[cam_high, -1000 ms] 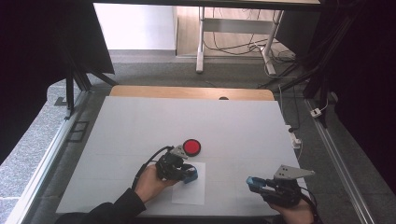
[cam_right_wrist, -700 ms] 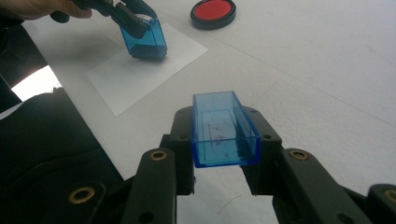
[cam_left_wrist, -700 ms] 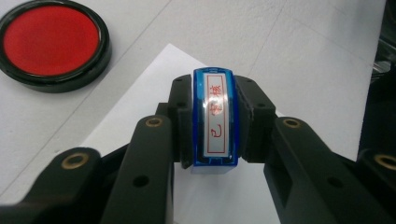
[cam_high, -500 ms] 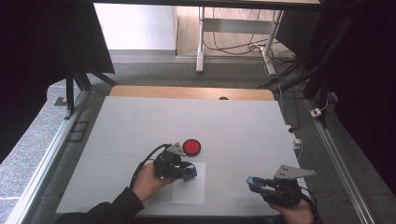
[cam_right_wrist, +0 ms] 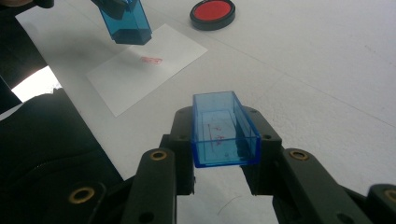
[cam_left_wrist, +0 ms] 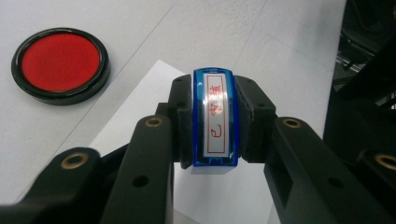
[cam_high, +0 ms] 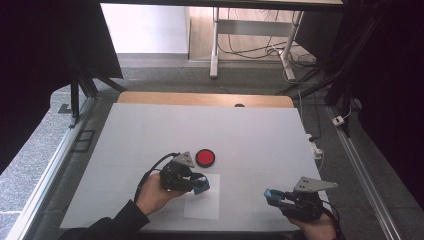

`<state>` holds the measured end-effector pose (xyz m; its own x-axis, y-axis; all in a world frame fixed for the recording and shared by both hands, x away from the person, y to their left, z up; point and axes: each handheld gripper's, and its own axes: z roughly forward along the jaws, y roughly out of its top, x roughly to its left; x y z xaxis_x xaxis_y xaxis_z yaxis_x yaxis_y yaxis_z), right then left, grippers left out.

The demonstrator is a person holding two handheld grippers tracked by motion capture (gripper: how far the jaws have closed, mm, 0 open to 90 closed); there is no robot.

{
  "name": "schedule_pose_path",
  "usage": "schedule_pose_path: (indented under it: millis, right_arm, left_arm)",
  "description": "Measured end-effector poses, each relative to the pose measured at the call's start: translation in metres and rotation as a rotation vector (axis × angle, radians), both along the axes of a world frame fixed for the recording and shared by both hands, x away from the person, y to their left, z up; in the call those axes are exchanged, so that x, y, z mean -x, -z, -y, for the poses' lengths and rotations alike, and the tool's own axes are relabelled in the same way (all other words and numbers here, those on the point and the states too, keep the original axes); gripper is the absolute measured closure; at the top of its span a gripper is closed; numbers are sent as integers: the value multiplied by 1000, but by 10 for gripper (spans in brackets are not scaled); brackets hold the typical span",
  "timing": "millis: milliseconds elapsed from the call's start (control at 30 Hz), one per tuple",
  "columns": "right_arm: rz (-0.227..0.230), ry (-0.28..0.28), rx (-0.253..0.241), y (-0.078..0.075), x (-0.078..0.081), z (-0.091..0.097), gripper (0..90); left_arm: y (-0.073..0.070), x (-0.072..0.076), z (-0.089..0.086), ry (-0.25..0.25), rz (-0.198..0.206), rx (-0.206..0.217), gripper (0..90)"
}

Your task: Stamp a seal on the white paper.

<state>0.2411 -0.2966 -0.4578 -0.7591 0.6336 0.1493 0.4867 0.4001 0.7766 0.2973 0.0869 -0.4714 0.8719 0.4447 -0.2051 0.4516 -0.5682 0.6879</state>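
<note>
My left gripper (cam_high: 199, 184) is shut on a blue stamp (cam_left_wrist: 215, 116) whose top label bears red characters. It holds the stamp (cam_right_wrist: 126, 23) a little above a white sheet of paper (cam_high: 202, 205), near the sheet's far edge. A red imprint (cam_right_wrist: 151, 59) shows on the paper under the stamp. The round red ink pad (cam_high: 205, 157) in its black case lies just beyond the paper. Near the table's front right, my right gripper (cam_high: 274, 196) is shut on the stamp's clear blue cap (cam_right_wrist: 224, 130), its open side up.
The white table top (cam_high: 200, 125) has a wooden strip (cam_high: 200, 99) along its far edge. A white plug and cable (cam_high: 316, 147) hang at the right edge. A dark sleeve (cam_right_wrist: 42, 149) lies at the front. Metal rails run along both sides.
</note>
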Motion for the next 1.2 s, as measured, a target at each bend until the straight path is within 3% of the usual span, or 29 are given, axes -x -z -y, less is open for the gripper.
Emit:
schedule_pose_path:
  millis: [500, 1200]
  right_arm:
    - [1, 1, 0, 0, 0, 0, 684]
    - [1, -2, 4, 0, 0, 0, 683]
  left_arm:
    - [-16, 8, -16, 3, 44, 58, 704]
    - [-39, 14, -36, 11, 91, 172, 703]
